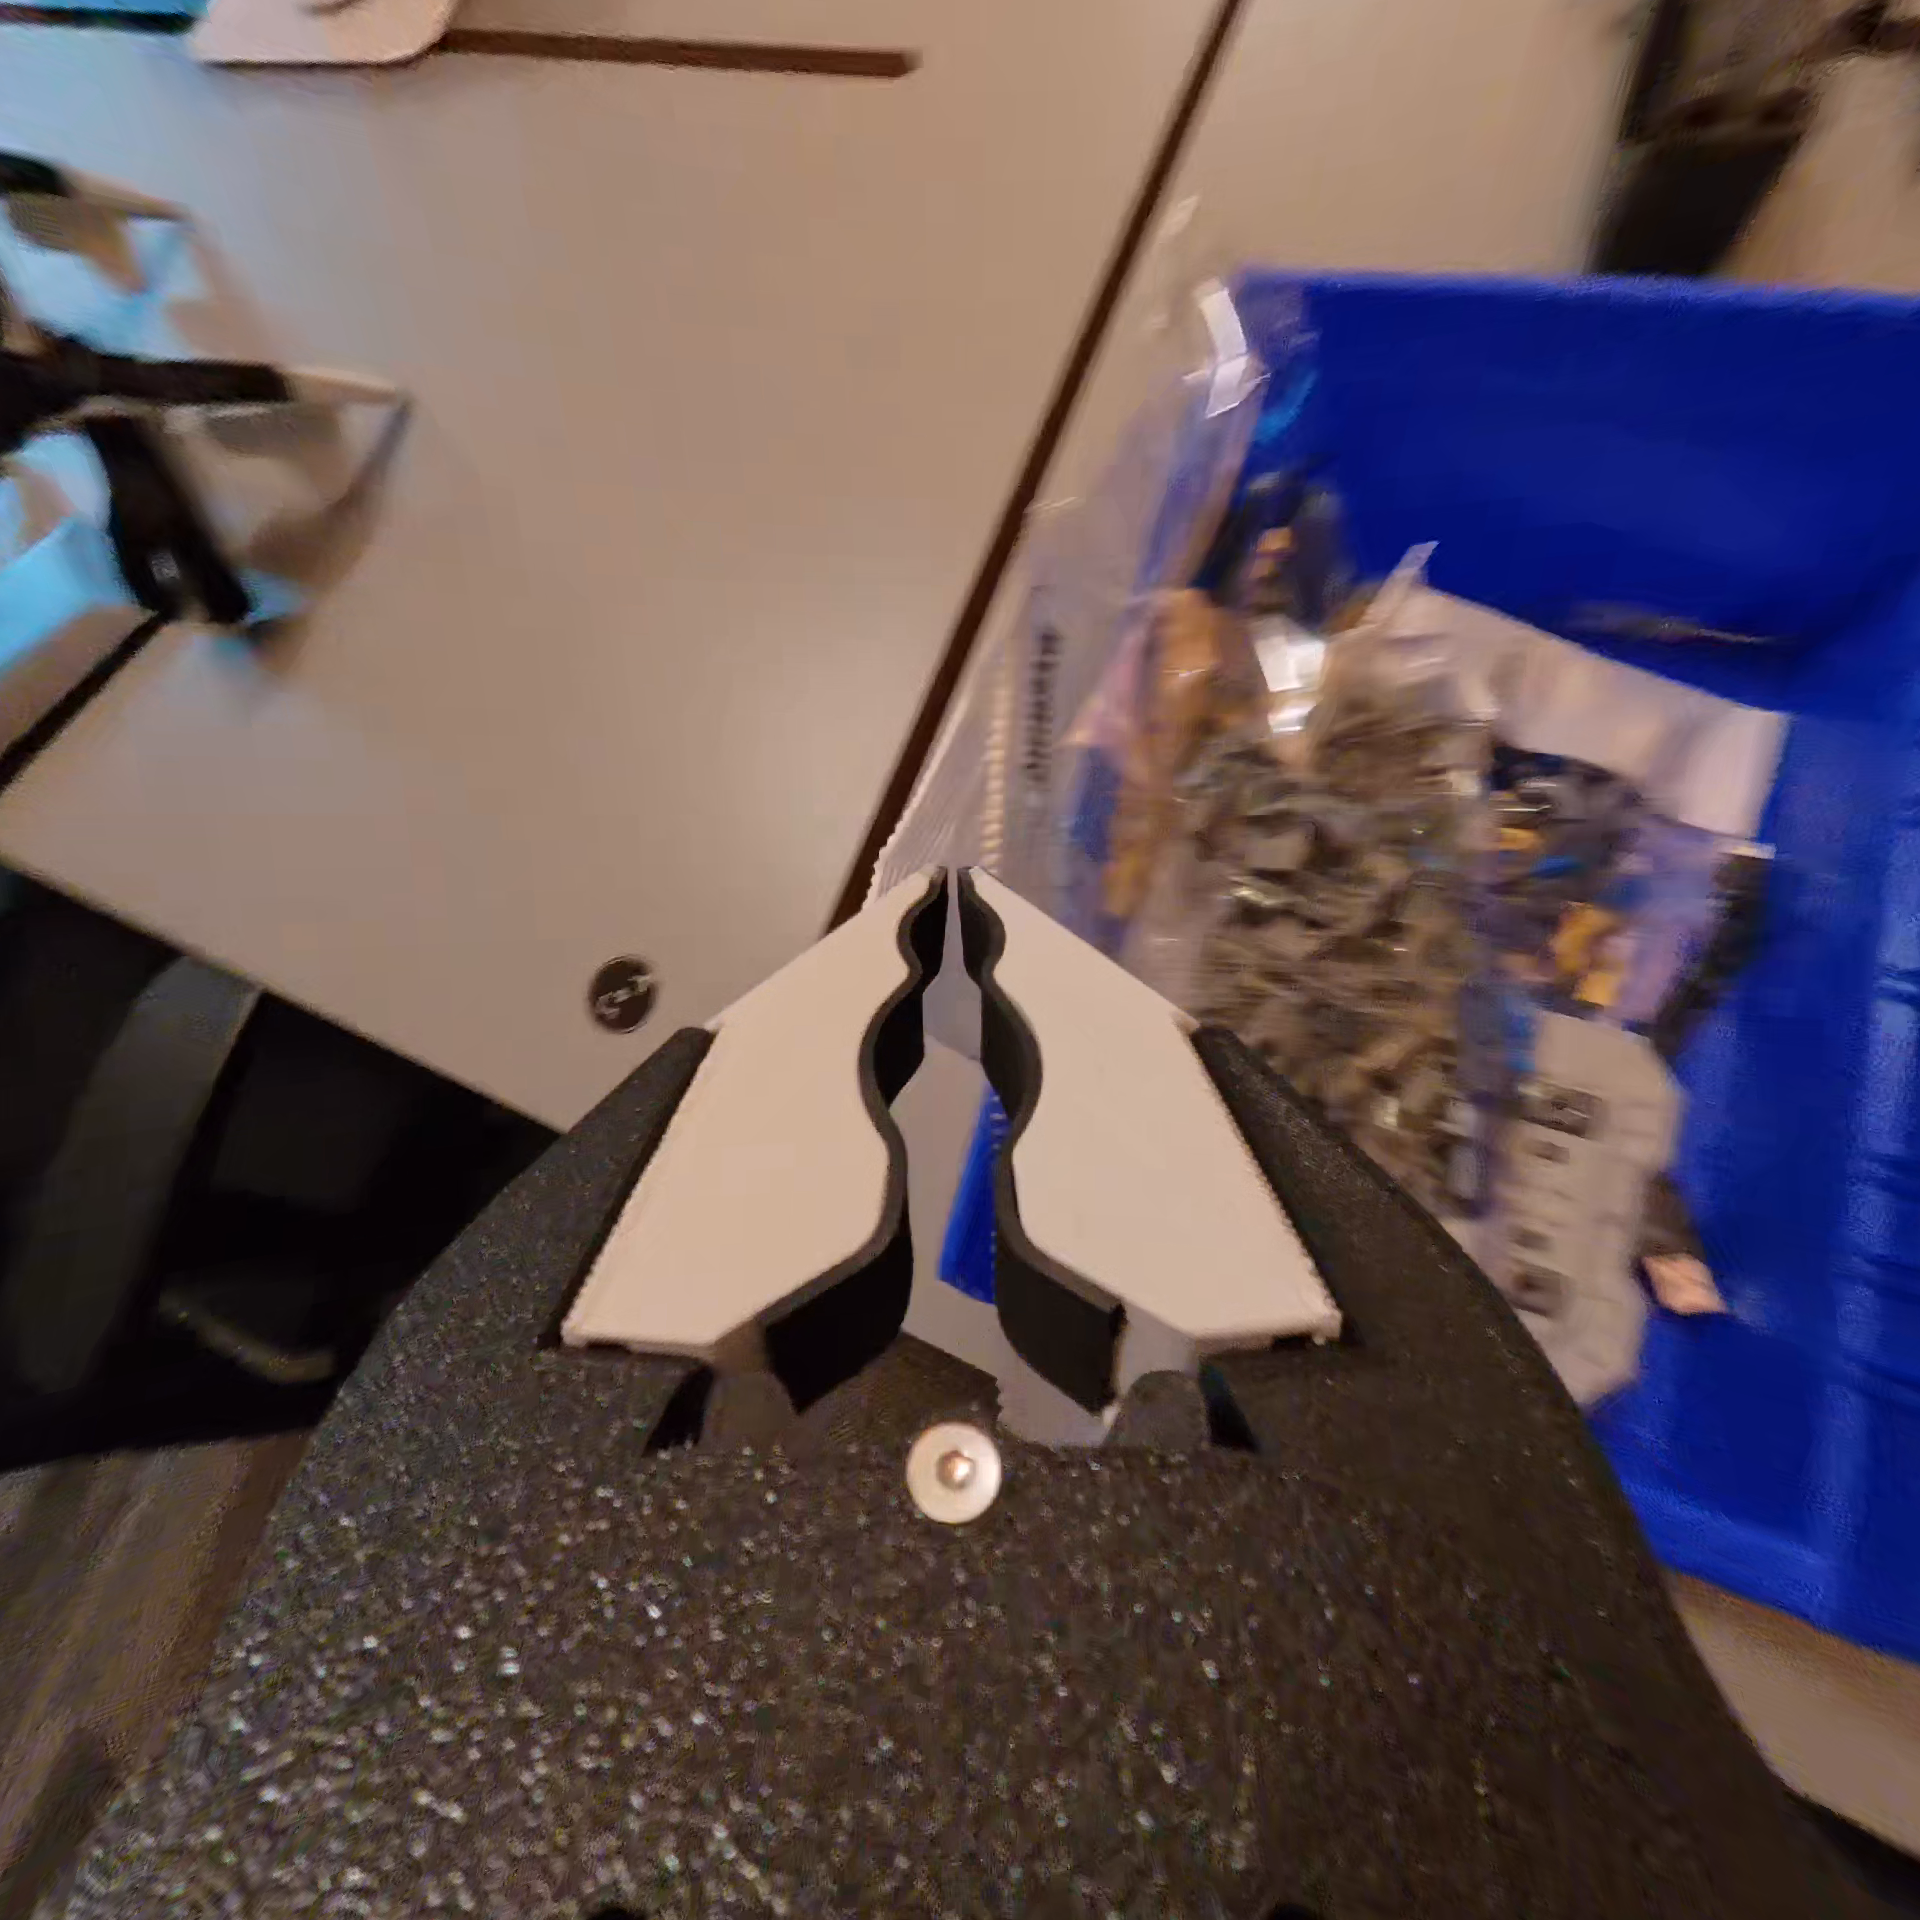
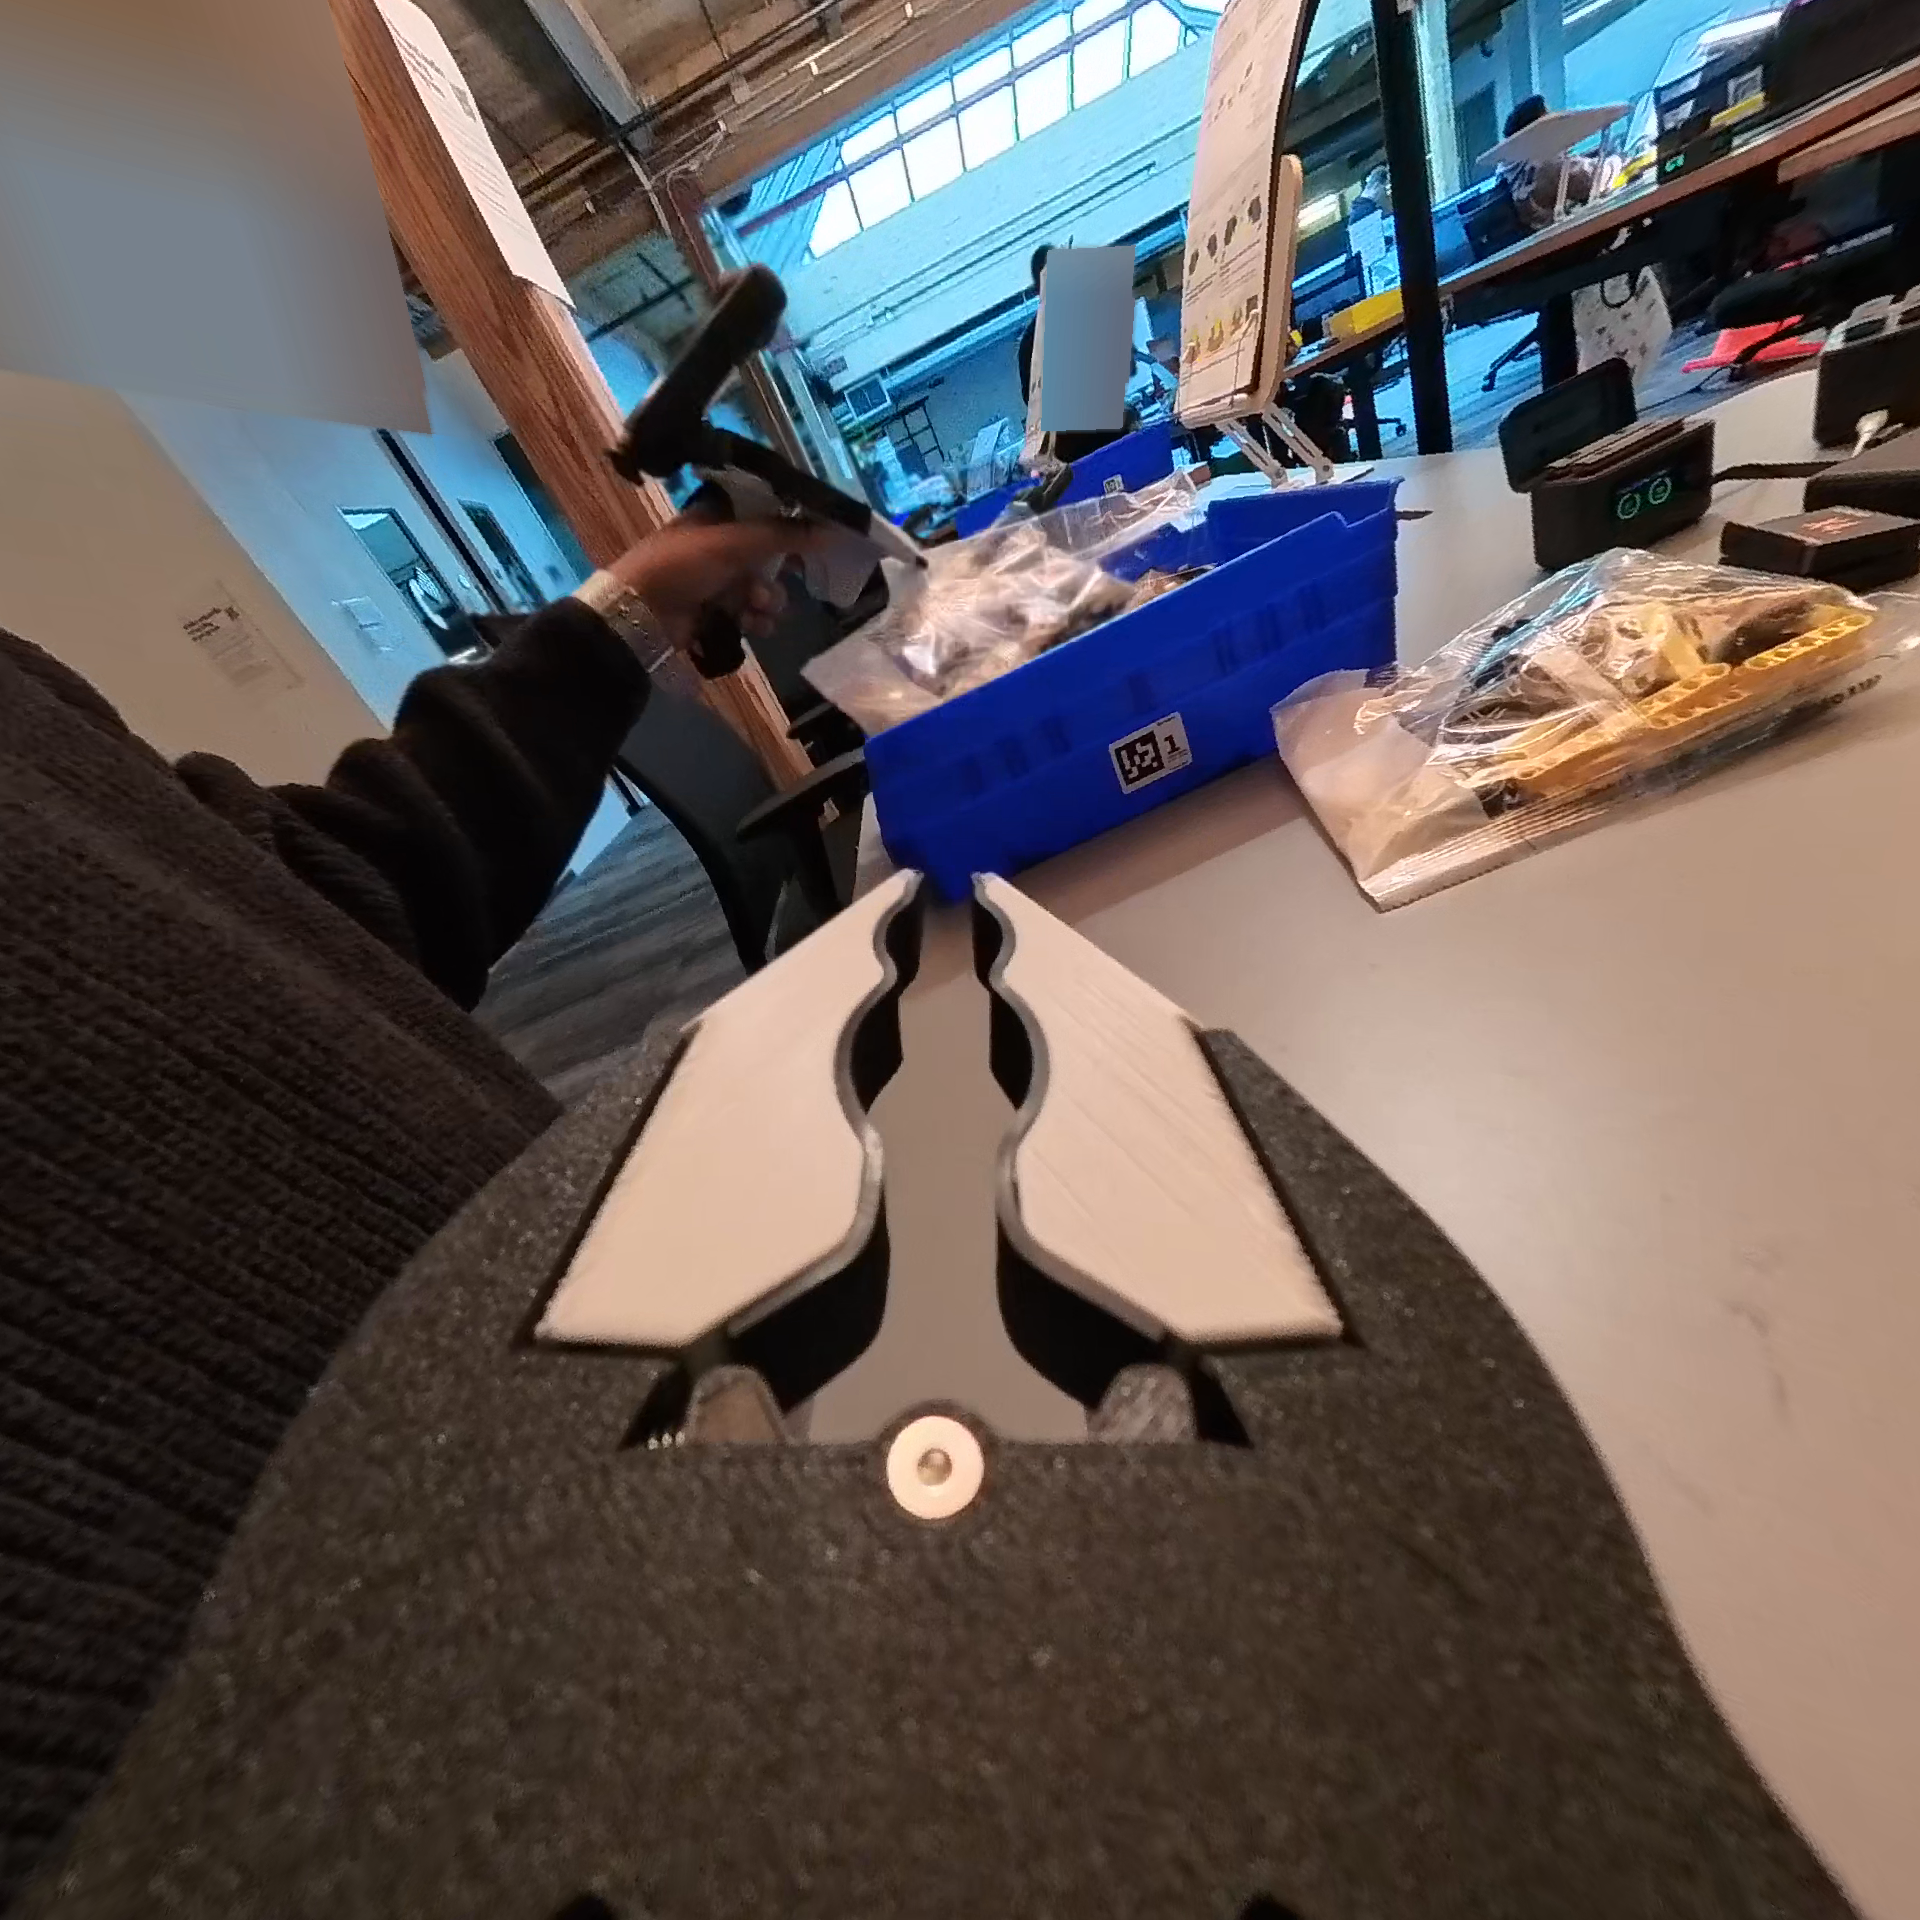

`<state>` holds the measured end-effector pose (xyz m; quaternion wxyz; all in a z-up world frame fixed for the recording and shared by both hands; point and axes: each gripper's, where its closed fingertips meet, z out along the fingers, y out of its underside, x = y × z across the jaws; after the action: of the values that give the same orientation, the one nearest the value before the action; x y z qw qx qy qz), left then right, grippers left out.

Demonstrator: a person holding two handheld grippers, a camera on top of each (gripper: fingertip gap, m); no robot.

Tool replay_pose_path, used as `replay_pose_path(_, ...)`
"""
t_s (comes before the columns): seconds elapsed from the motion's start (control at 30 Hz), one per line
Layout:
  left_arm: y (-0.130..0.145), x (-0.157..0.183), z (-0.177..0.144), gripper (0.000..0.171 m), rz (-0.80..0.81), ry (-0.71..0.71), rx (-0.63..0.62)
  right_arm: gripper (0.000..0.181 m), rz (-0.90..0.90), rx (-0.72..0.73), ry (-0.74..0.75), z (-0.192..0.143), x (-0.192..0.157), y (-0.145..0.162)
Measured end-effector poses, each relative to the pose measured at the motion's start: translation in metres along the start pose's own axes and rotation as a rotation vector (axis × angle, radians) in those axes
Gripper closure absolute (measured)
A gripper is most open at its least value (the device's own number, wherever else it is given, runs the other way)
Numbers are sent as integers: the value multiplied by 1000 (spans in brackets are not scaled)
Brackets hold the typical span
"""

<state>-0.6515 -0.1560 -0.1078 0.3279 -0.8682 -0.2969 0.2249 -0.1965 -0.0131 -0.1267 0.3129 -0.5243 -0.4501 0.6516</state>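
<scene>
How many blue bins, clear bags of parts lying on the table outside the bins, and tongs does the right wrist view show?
Blue bins: 2, a near one and a far one
Clear bags of parts outside the bins: 1
Tongs: 2, the right tongs and the left tongs
Total: 5

On my grey table (image 2: 1455, 1143) sits a blue bin (image 2: 1132, 717) full of clear bags of small parts (image 2: 997, 613), with a square marker sticker (image 2: 1146, 762) on its side. Just beside it, apart from it, lies another bag (image 2: 1579, 717) with yellow pieces. Farther back are black cases (image 2: 1616, 488) and a sheet on a stand (image 2: 1242, 218). A wooden post (image 2: 499, 301) rises at the table's left end, and a black chair (image 2: 727, 821) stands beside the table.
</scene>
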Motion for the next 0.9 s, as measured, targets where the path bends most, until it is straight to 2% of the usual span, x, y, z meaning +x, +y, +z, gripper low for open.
replay_pose_path(0.07,-3,-5,1,169,-27,-29,56,173,0,-16,11,2,3,3)
replay_pose_path(0.23,-65,2,-39,163,-79,-68,392,173,30,-34,22,9,11,7)
replay_pose_path(0.3,-87,28,-50,162,-40,31,451,173,43,-42,17,14,13,9)
replay_pose_path(0.37,-101,78,-53,162,37,253,459,173,45,-47,14,18,14,11)
replay_pose_path(0.43,-100,137,-42,162,118,539,367,173,50,-55,11,22,16,13)
replay_pose_path(0.5,-96,165,-6,155,177,642,195,174,74,-64,-4,25,17,16)
replay_pose_path(0.57,-89,161,47,139,264,566,31,173,90,-64,-20,26,17,15)
replay_pose_path(0.63,-73,146,94,139,333,478,-151,173,69,-59,-4,24,18,12)
replay_pose_path(0.7,-54,141,117,138,379,464,-286,174,34,-56,32,20,23,10)
replay_pose_path(0.8,-41,140,132,136,472,401,-327,174,38,-47,69,16,35,9)
replay_pose_path(0.9,-36,139,142,135,550,323,-330,174,118,-30,40,16,41,12)
